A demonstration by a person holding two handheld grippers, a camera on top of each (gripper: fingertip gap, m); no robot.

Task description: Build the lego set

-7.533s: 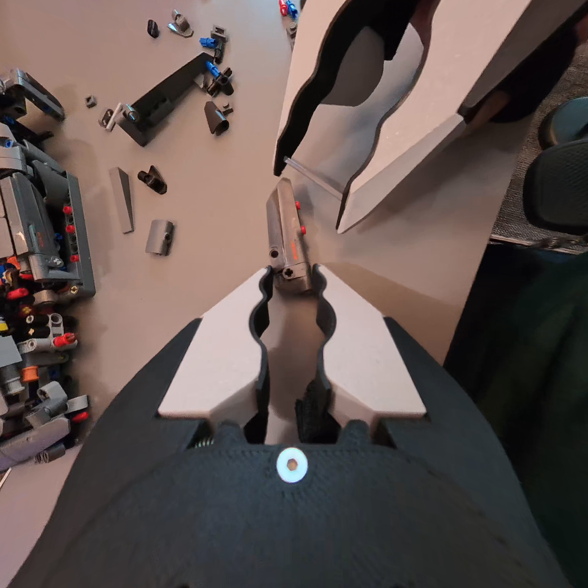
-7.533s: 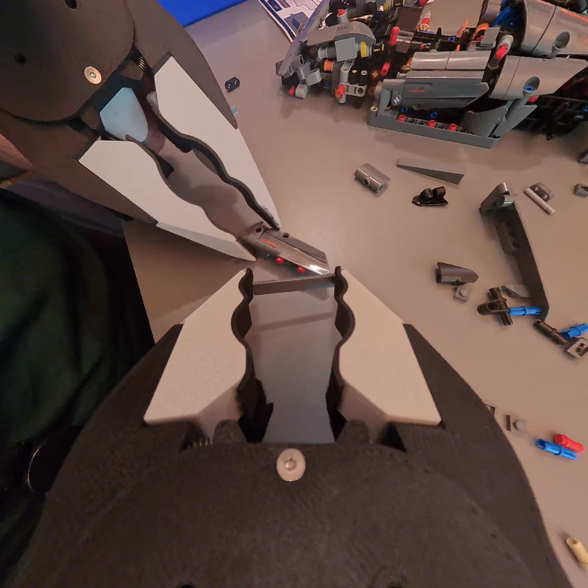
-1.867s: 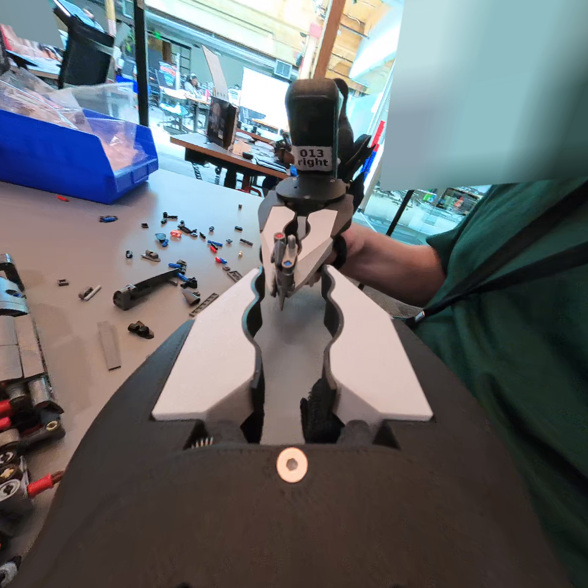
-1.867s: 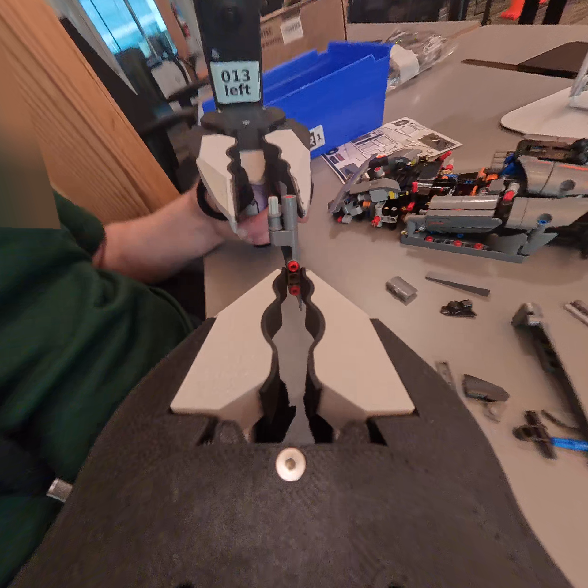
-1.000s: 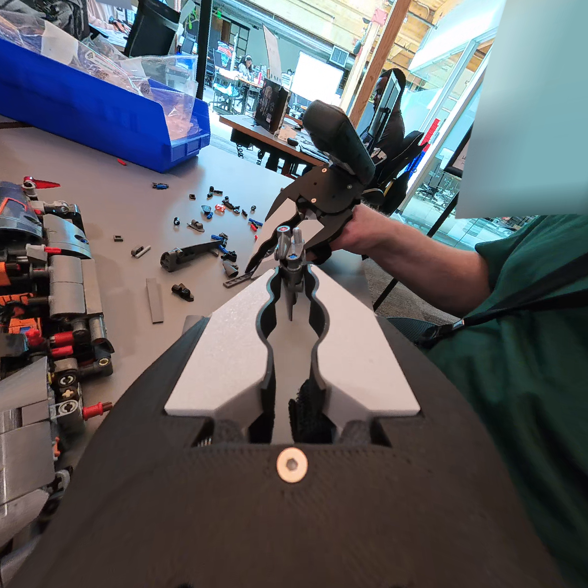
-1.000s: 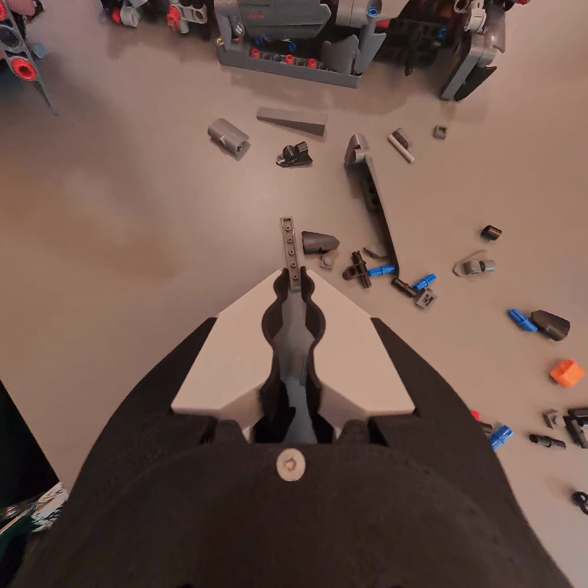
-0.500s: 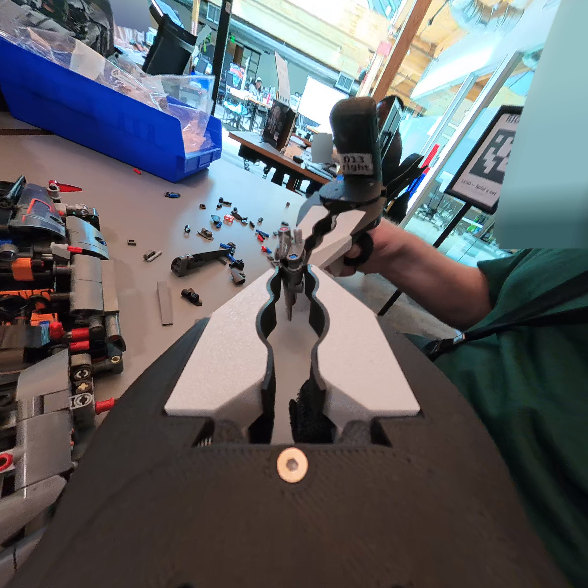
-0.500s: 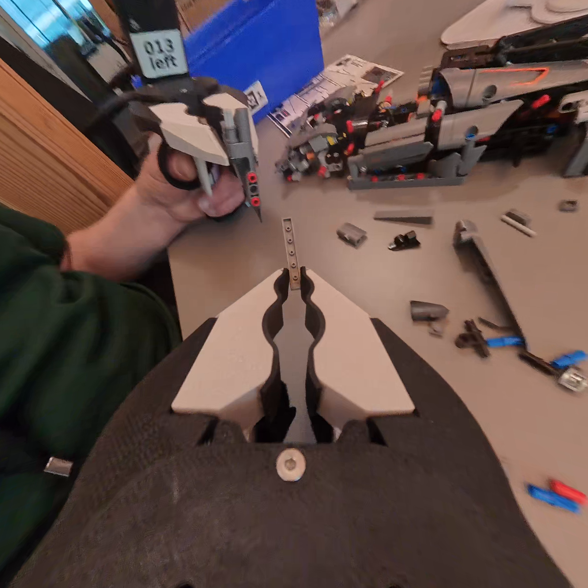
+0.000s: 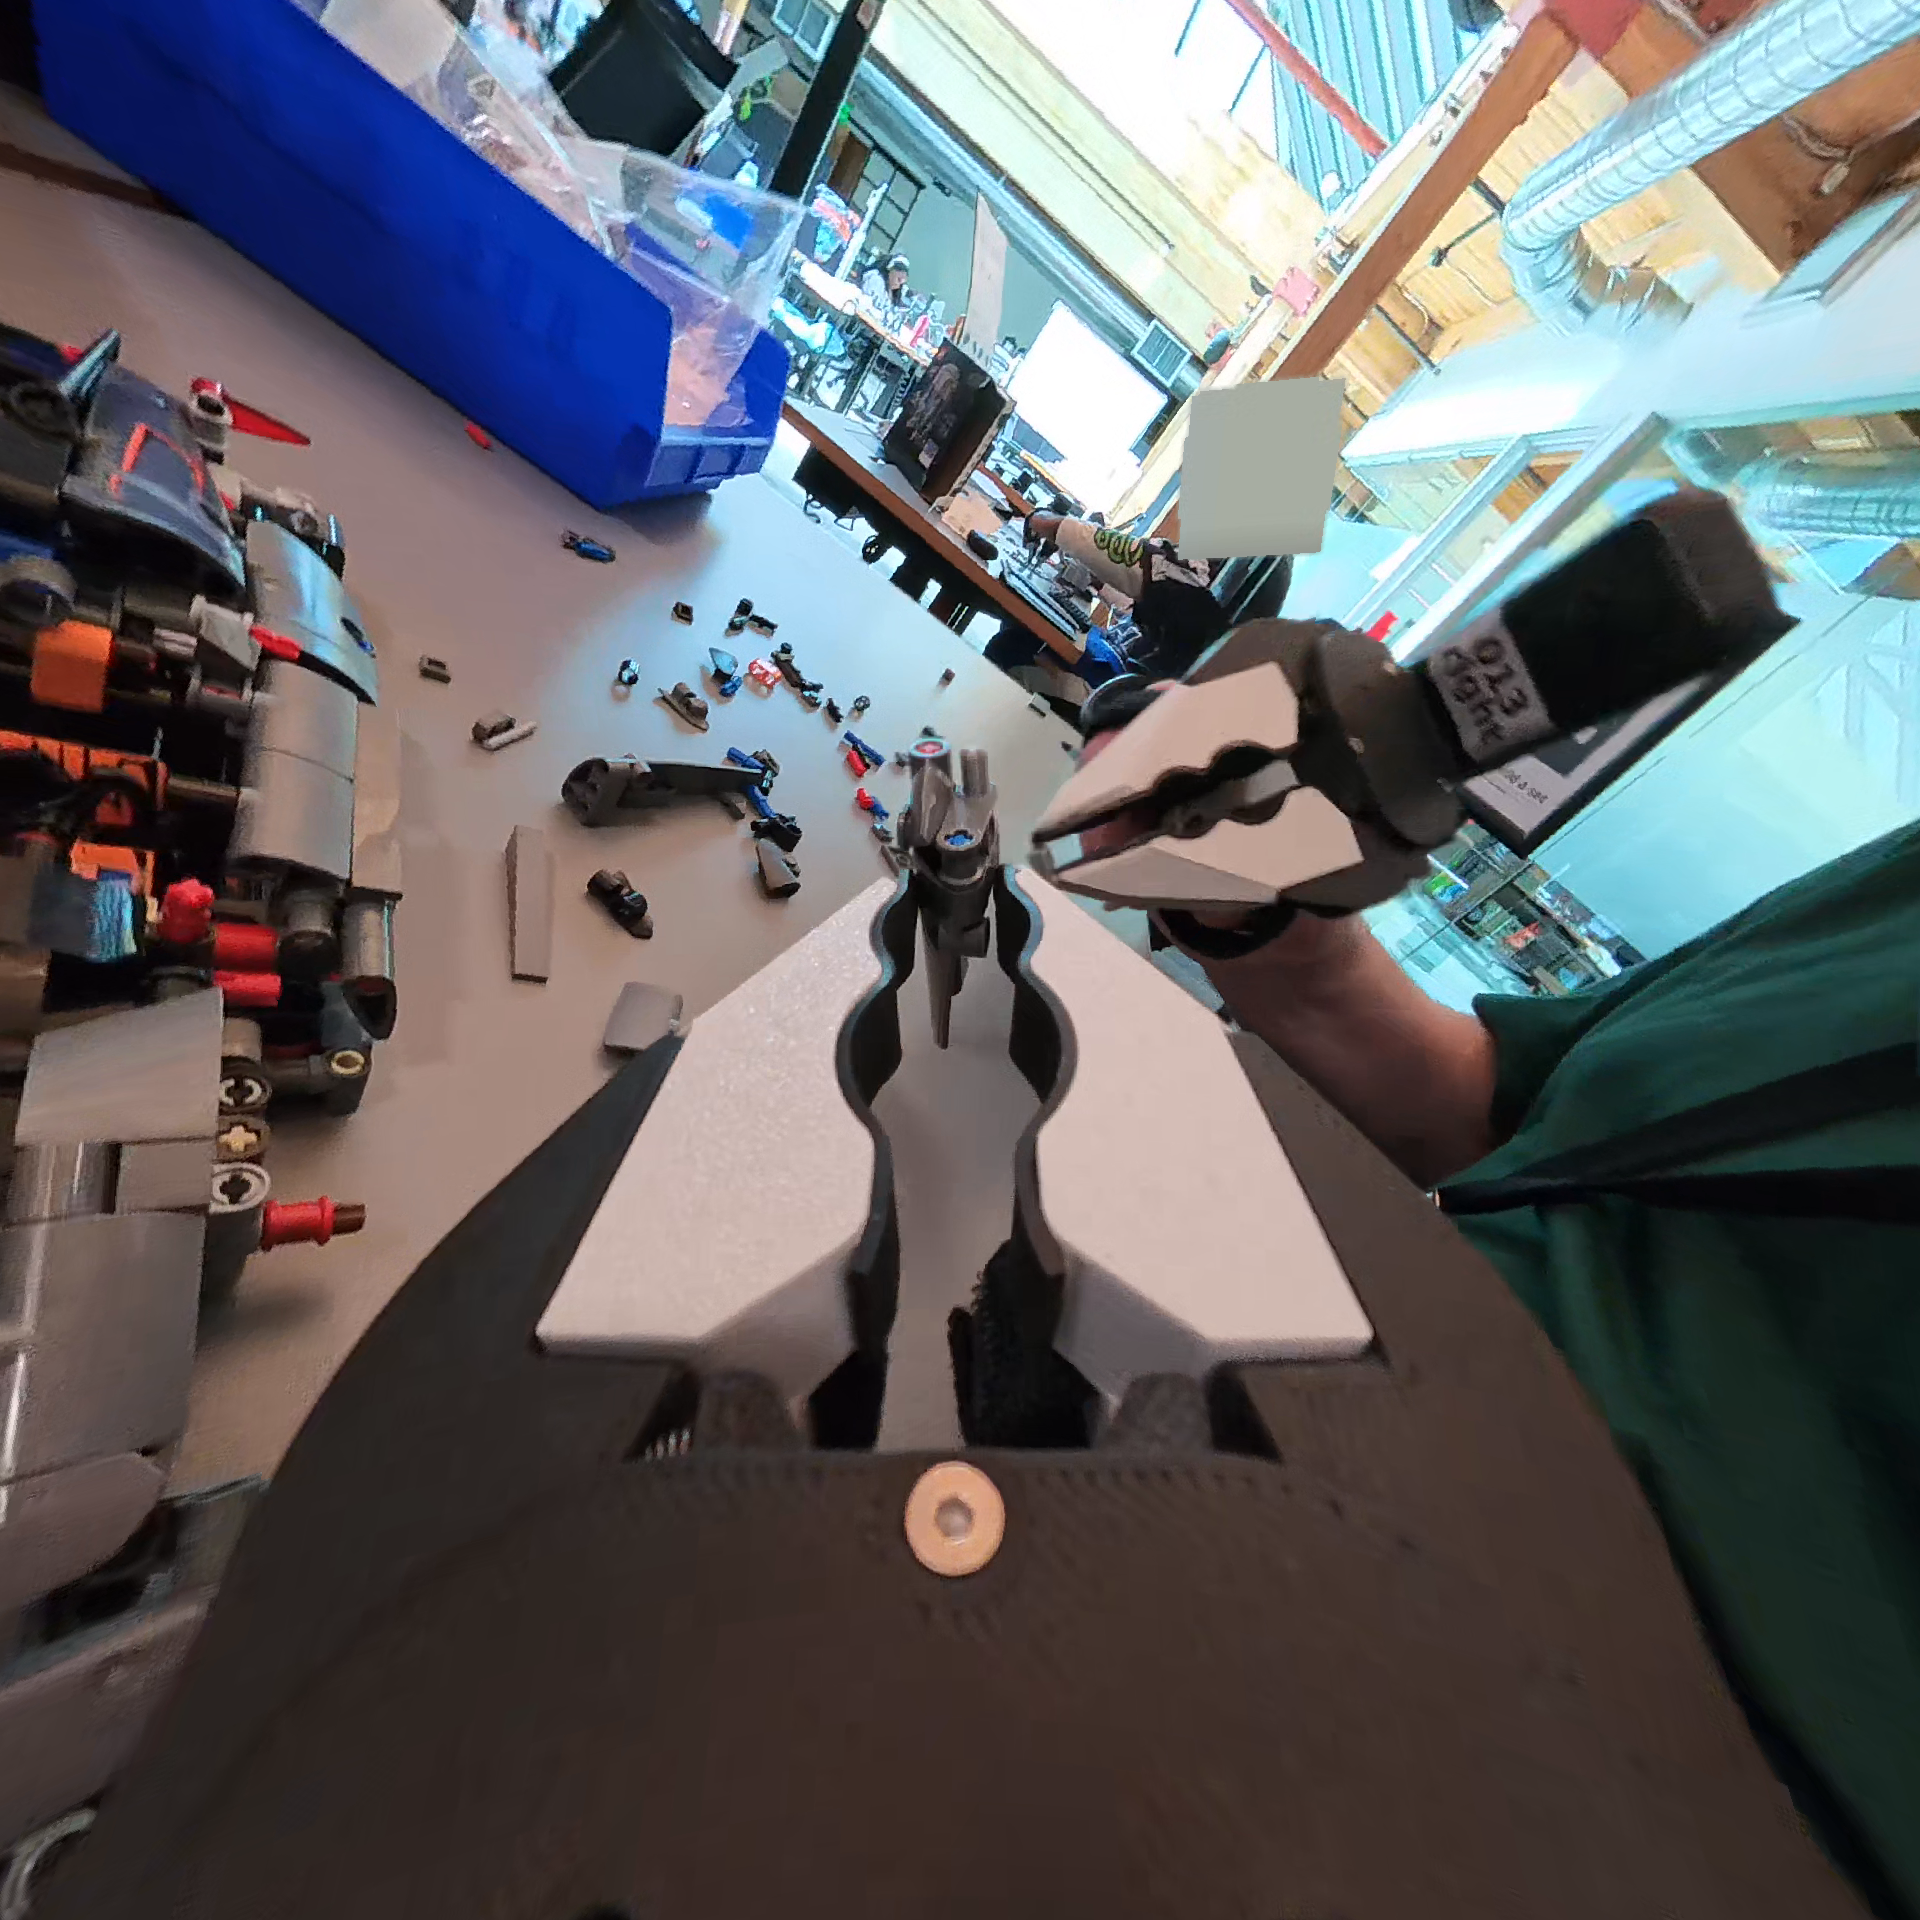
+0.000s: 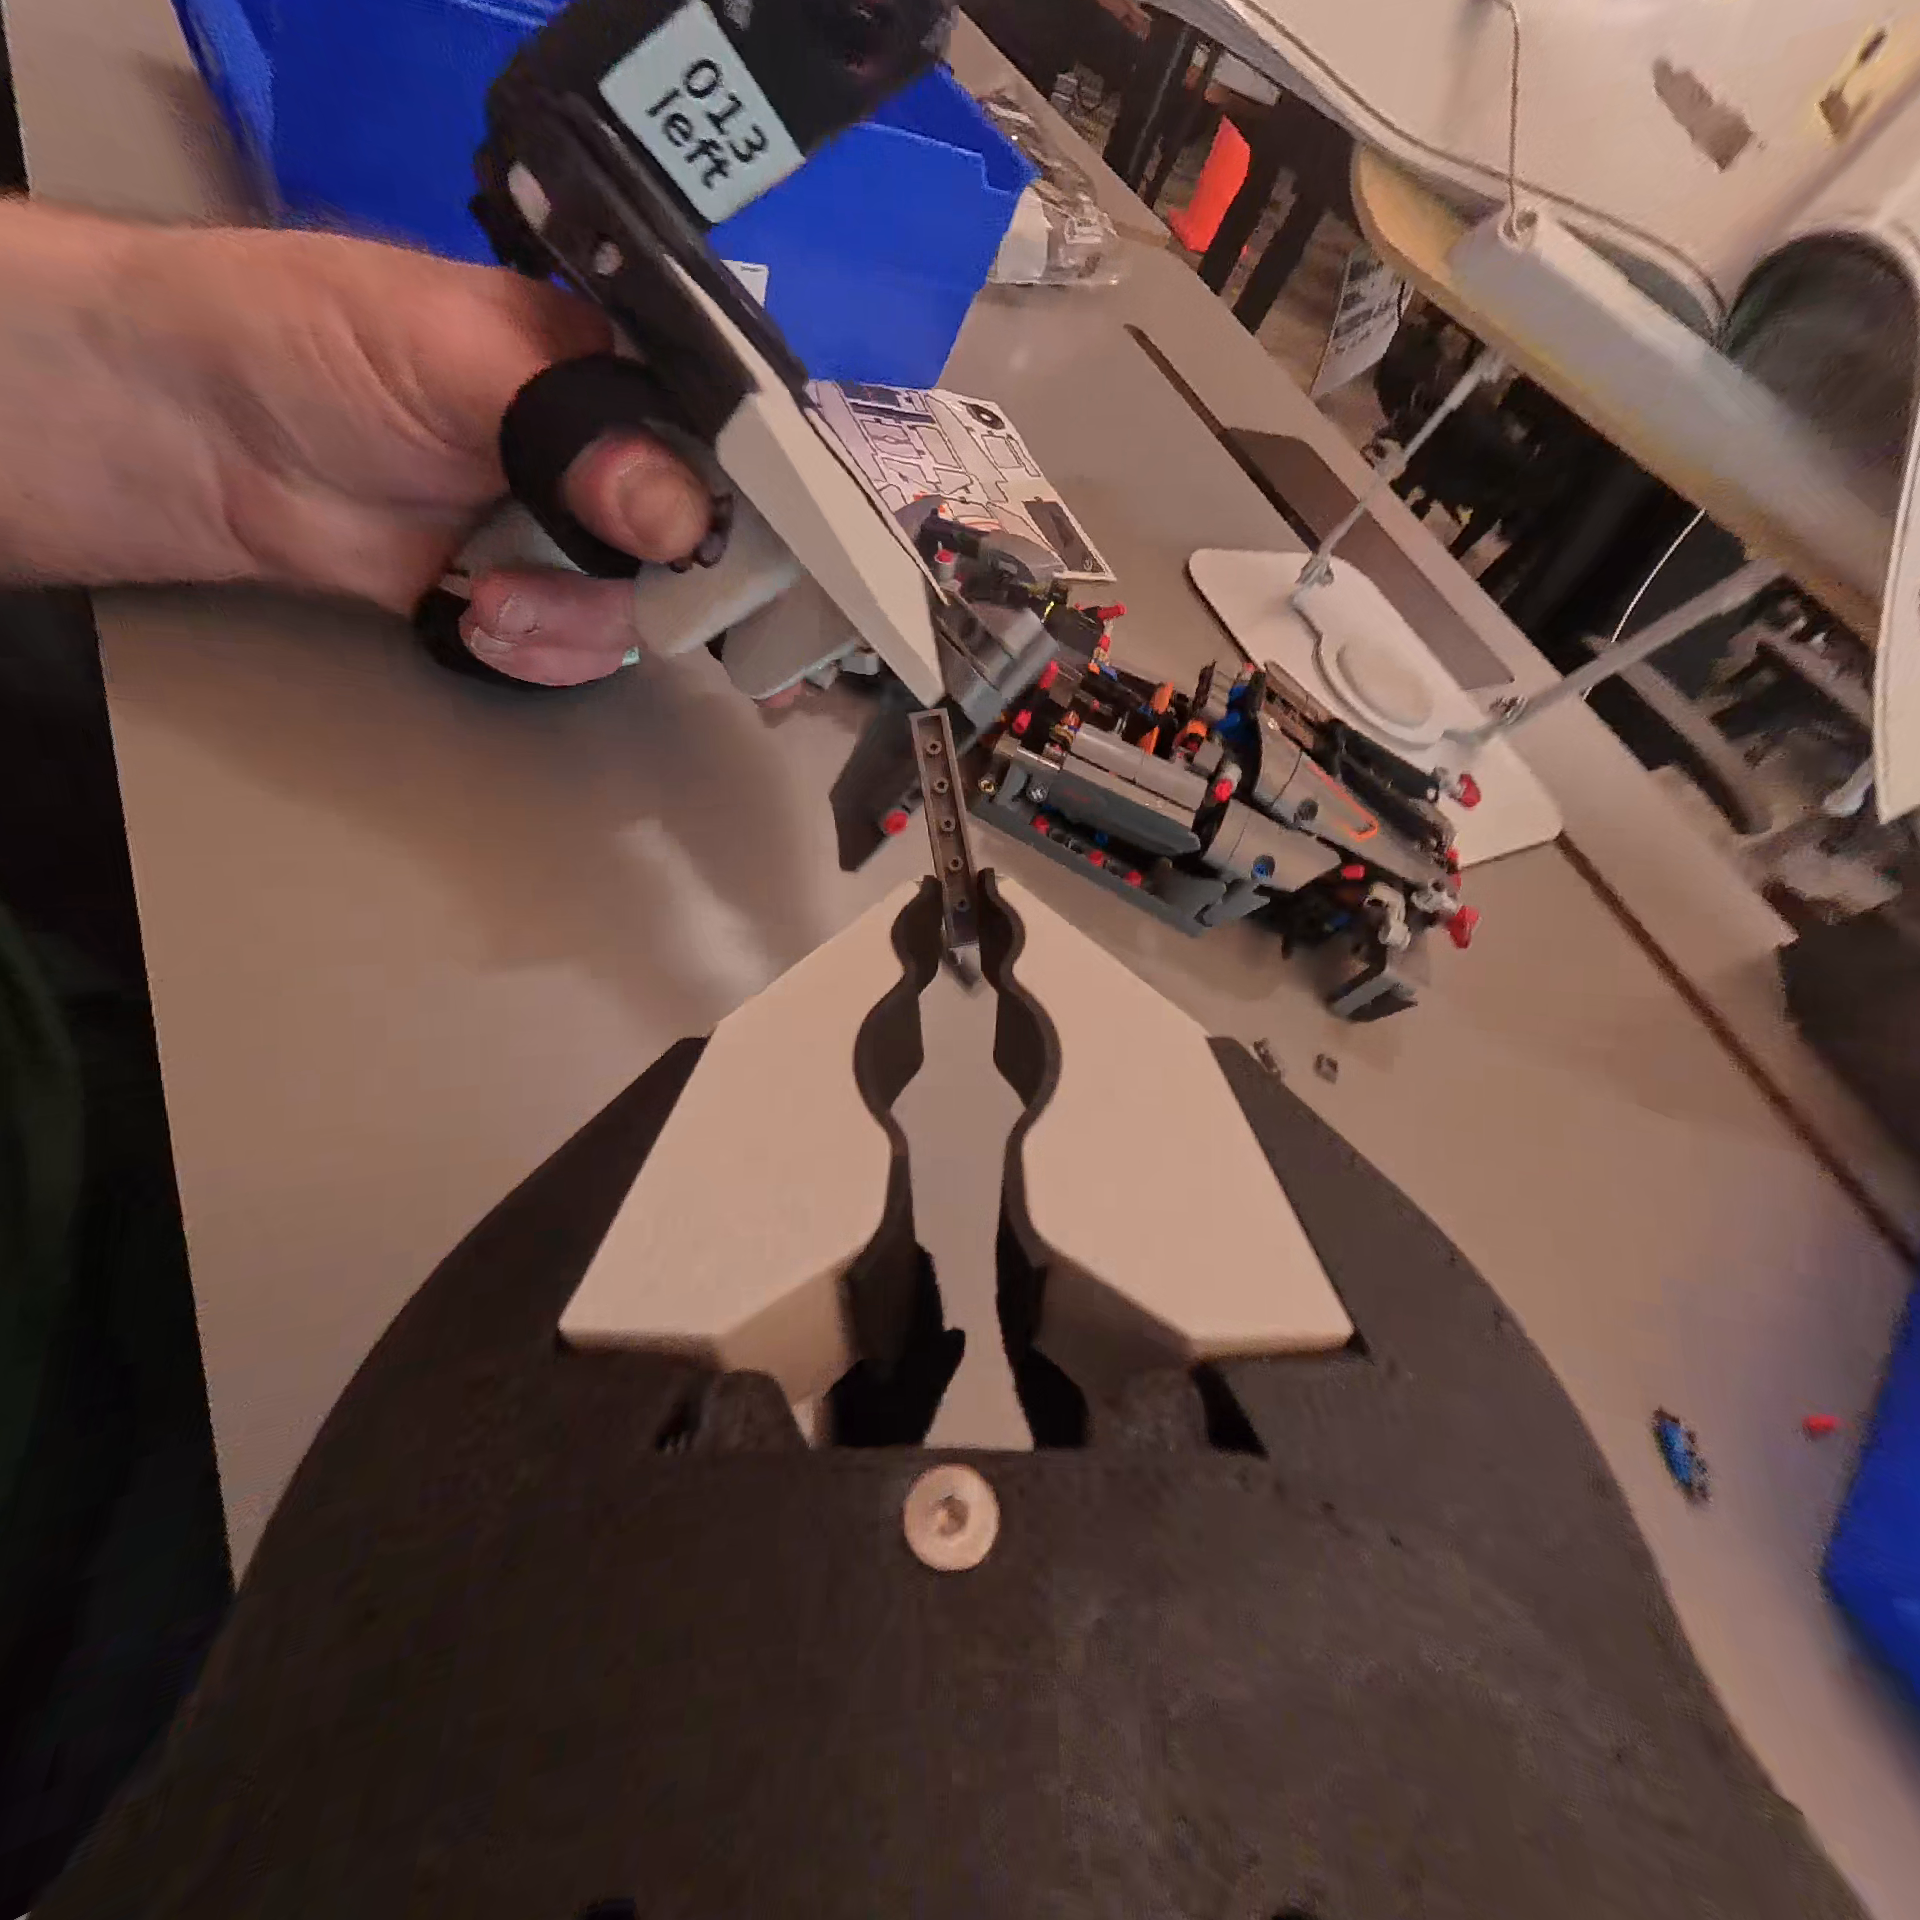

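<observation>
Dark grey and thin, the studded plastic strip point(image 10: 943, 821) you lifted off the table a second ago now sits pinched in your right gripper point(image 10: 958, 914), tip almost touching the grey pinned sub-assembly point(image 9: 948, 862) clamped in your left gripper point(image 9: 951, 904), ready for joining.

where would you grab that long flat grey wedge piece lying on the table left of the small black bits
Grip the flat grey wedge piece across its narrow width, near its middle, coming straight down from above. It lies flat on the grey table with bare surface along both long edges, so the fingers can likely straddle it.
</observation>
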